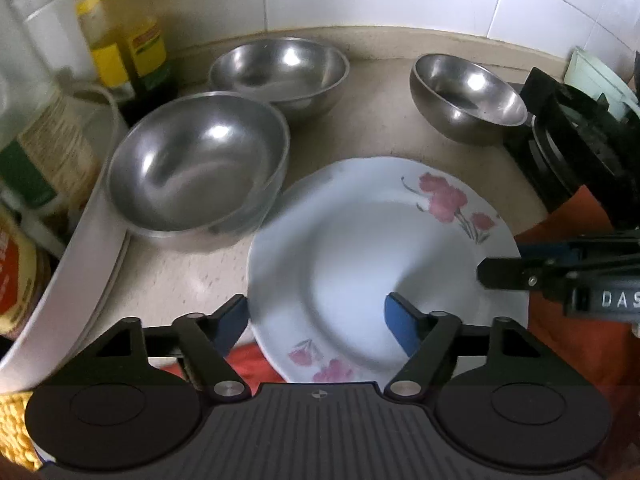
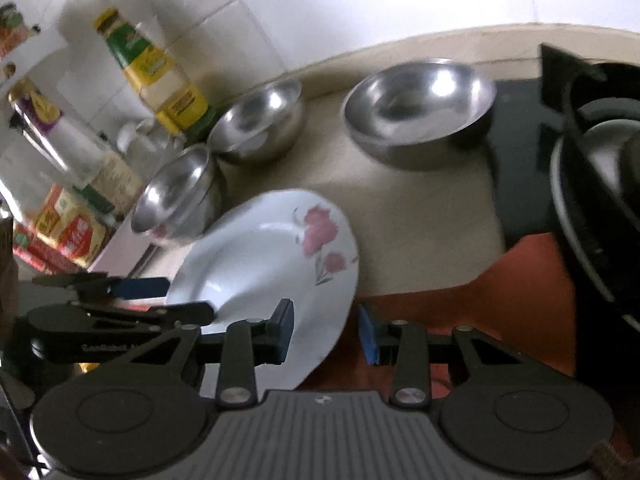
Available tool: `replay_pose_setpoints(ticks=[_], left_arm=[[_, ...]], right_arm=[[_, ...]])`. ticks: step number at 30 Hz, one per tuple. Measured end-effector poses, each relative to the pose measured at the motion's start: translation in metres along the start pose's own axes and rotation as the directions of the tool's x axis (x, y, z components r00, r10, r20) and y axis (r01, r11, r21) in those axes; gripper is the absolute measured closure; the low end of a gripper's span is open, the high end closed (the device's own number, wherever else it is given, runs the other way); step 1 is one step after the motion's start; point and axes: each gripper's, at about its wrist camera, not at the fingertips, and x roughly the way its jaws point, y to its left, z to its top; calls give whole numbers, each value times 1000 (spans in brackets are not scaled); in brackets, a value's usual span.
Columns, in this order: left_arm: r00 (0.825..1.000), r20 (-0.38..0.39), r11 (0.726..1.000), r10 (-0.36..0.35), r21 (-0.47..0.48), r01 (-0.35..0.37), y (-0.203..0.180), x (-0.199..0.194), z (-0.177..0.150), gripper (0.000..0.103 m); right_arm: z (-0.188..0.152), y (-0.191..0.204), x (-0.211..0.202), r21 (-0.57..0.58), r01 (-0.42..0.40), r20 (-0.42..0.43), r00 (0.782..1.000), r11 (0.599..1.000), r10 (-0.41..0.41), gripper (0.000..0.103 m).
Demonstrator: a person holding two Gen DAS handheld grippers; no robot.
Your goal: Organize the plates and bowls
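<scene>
While the counter [image 1: 360, 92] spreads pale and speckled under everything, the biggest loose piece on it is the flowered plate [image 1: 360, 256], which sits tilted near the front edge, its near rim over an orange cloth [image 1: 560, 344] and its far rim towards the wall. Beyond it stand three steel bowls: the large one [image 1: 196, 172] just left of the plate, resting on a white tray [image 1: 80, 264], another [image 1: 280, 72] behind that, and a smaller one [image 1: 468, 96] well apart to the right beside the black stove [image 1: 580, 136]. The left gripper [image 1: 316, 320] is spread wide, straddling the plate's near rim, one finger outside the left edge and the other over the plate's hollow; its pads do not seem to press yet. The right gripper [image 2: 326, 332] reaches in from the right side with its fingers partly closed about the plate's right rim, one finger above the plate and one beneath; whether they truly pinch it I cannot tell. The plate lies directly ahead of both grippers, so I judge the coming lift depends on each closing across the thin rim.
</scene>
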Motion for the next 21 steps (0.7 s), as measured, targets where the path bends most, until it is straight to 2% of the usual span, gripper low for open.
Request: replay_pose_setpoints(ticks=[7,21], left_arm=[[1000,5,1000,15,-13,-15,-6,4,2,16],[1000,10,1000,-4,15,4,-21,-10,-5,18]], right_arm=[[5,-3,5,-16,-27,-18,999,999,27,69],[3,1,-6,-19,17,12,1000,1000,-16,69]])
